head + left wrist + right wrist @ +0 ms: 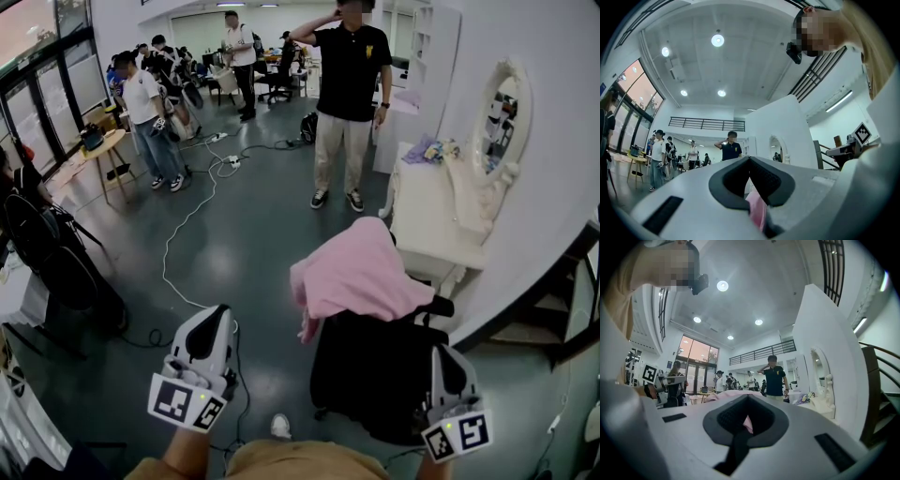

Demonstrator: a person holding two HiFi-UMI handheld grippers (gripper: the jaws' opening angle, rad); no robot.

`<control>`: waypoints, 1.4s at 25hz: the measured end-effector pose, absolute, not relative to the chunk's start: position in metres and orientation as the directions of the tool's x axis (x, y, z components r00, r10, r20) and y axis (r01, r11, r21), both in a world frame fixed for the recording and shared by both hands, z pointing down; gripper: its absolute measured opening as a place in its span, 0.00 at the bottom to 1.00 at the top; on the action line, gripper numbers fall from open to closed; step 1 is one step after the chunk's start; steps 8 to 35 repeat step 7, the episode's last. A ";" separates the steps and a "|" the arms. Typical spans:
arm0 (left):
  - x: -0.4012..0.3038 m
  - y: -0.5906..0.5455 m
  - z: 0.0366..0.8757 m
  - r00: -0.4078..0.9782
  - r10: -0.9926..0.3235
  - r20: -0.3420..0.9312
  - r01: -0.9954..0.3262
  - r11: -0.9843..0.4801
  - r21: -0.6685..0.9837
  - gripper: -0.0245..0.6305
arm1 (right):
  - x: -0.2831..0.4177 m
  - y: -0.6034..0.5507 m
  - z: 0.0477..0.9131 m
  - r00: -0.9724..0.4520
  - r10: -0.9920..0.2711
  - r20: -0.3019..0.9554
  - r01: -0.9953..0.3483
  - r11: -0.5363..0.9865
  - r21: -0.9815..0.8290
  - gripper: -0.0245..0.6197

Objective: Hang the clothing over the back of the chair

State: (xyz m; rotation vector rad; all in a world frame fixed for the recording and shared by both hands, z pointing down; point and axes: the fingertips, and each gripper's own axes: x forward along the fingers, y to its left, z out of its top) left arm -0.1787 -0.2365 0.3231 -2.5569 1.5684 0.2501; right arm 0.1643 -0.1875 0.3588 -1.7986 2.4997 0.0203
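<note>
Grey floor (234,253) runs across a big room, with white cables (187,220) trailing over it and people standing at the far end, too small to make out. Nearer, a person in a black shirt (349,84) stands with the head cut off by the top edge. A white table (422,220) with an oval mirror (502,112) stands against the right wall, and dark stairs (562,300) are cropped at the right edge.

The pink clothing (361,272) is draped over the top of the black chair (375,375), just beside the table, with one fold hanging down the left side. It hides the top of the chair back. Below it the chair is one dark mass, and its seat and legs cannot be told apart.

The left gripper (219,313) is level over the floor, left of the chair and clear of the cloth. Its jaws are together and grip nothing. The right gripper (448,354) lies over the chair's dark right side, jaws also together and empty. In both gripper views only a sliver of pink shows past the pads, beyond them and not held. Both forearms are cut off by the bottom edge.
</note>
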 end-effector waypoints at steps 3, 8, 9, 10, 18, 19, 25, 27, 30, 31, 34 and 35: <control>-0.179 -0.237 0.323 0.446 -0.871 -0.208 -0.892 -0.451 -0.023 0.04 | 0.164 -0.188 0.357 -0.315 -0.947 -0.059 -0.948 0.317 -0.023 0.04; -0.180 -0.238 0.321 0.447 -0.870 -0.207 -0.892 -0.452 -0.022 0.04 | 0.164 -0.188 0.356 -0.311 -0.949 -0.057 -0.950 0.313 -0.018 0.04; -0.180 -0.238 0.321 0.447 -0.870 -0.207 -0.892 -0.452 -0.022 0.04 | 0.164 -0.188 0.356 -0.311 -0.949 -0.057 -0.950 0.313 -0.018 0.04; -0.180 -0.238 0.321 0.447 -0.870 -0.207 -0.892 -0.452 -0.022 0.04 | 0.164 -0.188 0.356 -0.311 -0.949 -0.057 -0.950 0.313 -0.018 0.04; -0.180 -0.238 0.321 0.447 -0.870 -0.207 -0.892 -0.452 -0.022 0.04 | 0.164 -0.188 0.356 -0.311 -0.949 -0.057 -0.950 0.313 -0.018 0.04; -0.180 -0.238 0.321 0.447 -0.870 -0.207 -0.892 -0.452 -0.022 0.04 | 0.164 -0.188 0.356 -0.311 -0.949 -0.057 -0.950 0.313 -0.018 0.04; -0.180 -0.238 0.321 0.447 -0.870 -0.207 -0.892 -0.452 -0.022 0.04 | 0.164 -0.188 0.356 -0.311 -0.949 -0.057 -0.950 0.313 -0.018 0.04; -0.180 -0.238 0.321 0.447 -0.870 -0.207 -0.892 -0.452 -0.022 0.04 | 0.164 -0.188 0.356 -0.311 -0.949 -0.057 -0.950 0.313 -0.018 0.04; -0.180 -0.238 0.321 0.447 -0.870 -0.207 -0.892 -0.452 -0.022 0.04 | 0.164 -0.188 0.356 -0.311 -0.949 -0.057 -0.950 0.313 -0.018 0.04; -0.180 -0.238 0.321 0.447 -0.870 -0.207 -0.892 -0.452 -0.022 0.04 | 0.164 -0.188 0.356 -0.311 -0.949 -0.057 -0.950 0.313 -0.018 0.04; -0.180 -0.238 0.321 0.447 -0.870 -0.207 -0.892 -0.452 -0.022 0.04 | 0.164 -0.188 0.356 -0.311 -0.949 -0.057 -0.950 0.313 -0.018 0.04; -0.180 -0.238 0.321 0.447 -0.870 -0.207 -0.892 -0.452 -0.022 0.04 | 0.164 -0.188 0.356 -0.311 -0.949 -0.057 -0.950 0.313 -0.018 0.04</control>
